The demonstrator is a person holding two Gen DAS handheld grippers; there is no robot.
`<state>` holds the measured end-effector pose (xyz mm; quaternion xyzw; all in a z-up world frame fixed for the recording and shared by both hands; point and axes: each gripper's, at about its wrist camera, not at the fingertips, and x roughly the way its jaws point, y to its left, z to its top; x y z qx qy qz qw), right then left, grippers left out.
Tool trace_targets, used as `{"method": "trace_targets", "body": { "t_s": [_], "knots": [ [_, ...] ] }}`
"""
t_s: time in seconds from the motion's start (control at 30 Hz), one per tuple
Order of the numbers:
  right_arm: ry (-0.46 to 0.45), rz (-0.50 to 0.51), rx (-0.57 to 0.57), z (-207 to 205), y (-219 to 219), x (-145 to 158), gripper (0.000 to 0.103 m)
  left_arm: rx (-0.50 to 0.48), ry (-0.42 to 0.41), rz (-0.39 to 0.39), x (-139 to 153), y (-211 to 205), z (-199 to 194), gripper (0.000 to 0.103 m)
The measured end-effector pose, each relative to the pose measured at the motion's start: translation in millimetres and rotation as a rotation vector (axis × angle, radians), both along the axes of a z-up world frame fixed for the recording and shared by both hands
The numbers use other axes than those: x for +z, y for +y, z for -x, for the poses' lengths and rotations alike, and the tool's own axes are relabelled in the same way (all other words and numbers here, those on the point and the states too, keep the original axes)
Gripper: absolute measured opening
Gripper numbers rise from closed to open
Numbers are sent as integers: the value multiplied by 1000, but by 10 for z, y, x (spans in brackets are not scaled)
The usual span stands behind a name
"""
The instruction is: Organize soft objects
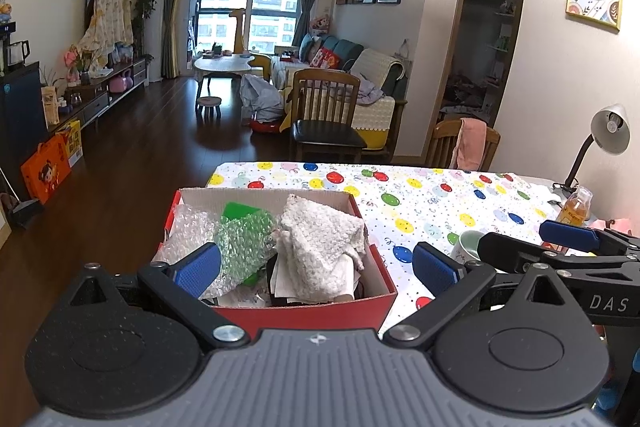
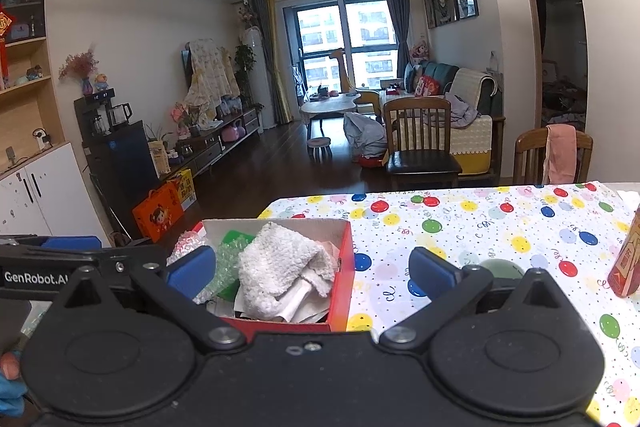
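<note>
A red cardboard box (image 1: 304, 311) stands at the near left corner of the table. In it lie a white fluffy towel (image 1: 320, 243), green bubble wrap (image 1: 244, 243), clear bubble wrap (image 1: 188, 231) and a green object (image 1: 238, 211). My left gripper (image 1: 316, 269) is open and empty, just above the box's near edge. My right gripper (image 2: 312, 273) is open and empty, also held over the box (image 2: 342, 291); the towel (image 2: 280, 267) and green wrap (image 2: 228, 267) show between its fingers. The right gripper also shows at the right of the left wrist view (image 1: 560, 247).
The table has a balloon-print cloth (image 1: 420, 203). A mug (image 1: 466, 247) stands right of the box, a drink bottle (image 1: 576, 209) and a desk lamp (image 1: 608, 131) at far right. Wooden chairs (image 1: 324, 115) stand beyond the table. A red carton (image 2: 626, 263) is at right.
</note>
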<state>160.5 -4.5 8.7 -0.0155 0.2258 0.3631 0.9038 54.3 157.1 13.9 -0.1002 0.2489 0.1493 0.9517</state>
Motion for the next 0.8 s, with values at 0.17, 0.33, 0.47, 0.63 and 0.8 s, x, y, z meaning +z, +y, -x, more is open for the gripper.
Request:
{"method": "trace_targets", "body": {
  "t_s": [0.17, 0.33, 0.47, 0.63, 0.8],
  "knots": [
    [1, 4, 2, 4, 4, -1, 103, 6, 11, 5, -26, -30, -26, 103],
    [2, 10, 11, 8, 21, -1, 103, 8, -2, 41, -48, -15, -25, 103],
    [4, 12, 16, -8, 25, -1, 103, 12, 0, 33, -51, -30, -35, 103],
    [5, 14, 19, -4, 20, -8, 103, 14, 1, 33, -44, -21, -33, 103],
    [5, 11, 21, -2, 18, -3, 103, 14, 1, 35, -45, -22, -32, 103]
  ]
}}
